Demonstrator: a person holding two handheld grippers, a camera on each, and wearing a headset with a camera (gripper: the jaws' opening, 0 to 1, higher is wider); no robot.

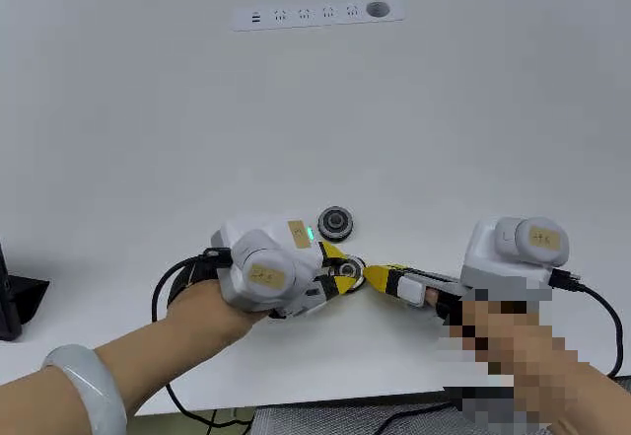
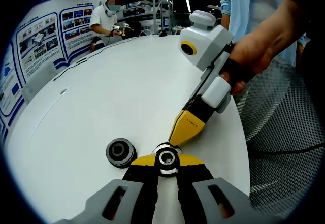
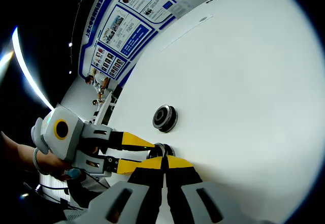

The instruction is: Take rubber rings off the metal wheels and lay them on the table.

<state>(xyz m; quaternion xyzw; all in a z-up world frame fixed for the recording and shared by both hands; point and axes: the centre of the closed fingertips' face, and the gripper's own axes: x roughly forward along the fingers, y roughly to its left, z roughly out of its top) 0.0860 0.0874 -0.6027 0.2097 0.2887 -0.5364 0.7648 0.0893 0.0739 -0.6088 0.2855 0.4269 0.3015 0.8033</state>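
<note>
My left gripper (image 1: 340, 268) (image 2: 166, 163) is shut on a small metal wheel (image 1: 348, 273) (image 2: 166, 157) (image 3: 159, 149) and holds it just above the white table (image 1: 296, 119). From the right, my right gripper (image 1: 373, 275) (image 3: 163, 160) comes in with its jaws pressed together, and its yellow tips touch that wheel's rim. I cannot tell whether they pinch a rubber ring there. A second wheel (image 1: 336, 222) (image 2: 121, 152) (image 3: 165, 118), with a black rubber ring around it, lies flat on the table just beyond the two grippers.
A white power strip (image 1: 317, 11) lies at the table's far side. A black object (image 1: 12, 302) stands at the left edge. Cables trail from both grippers over the near table edge (image 1: 325, 396). A mesh chair seat (image 2: 284, 148) sits off the table.
</note>
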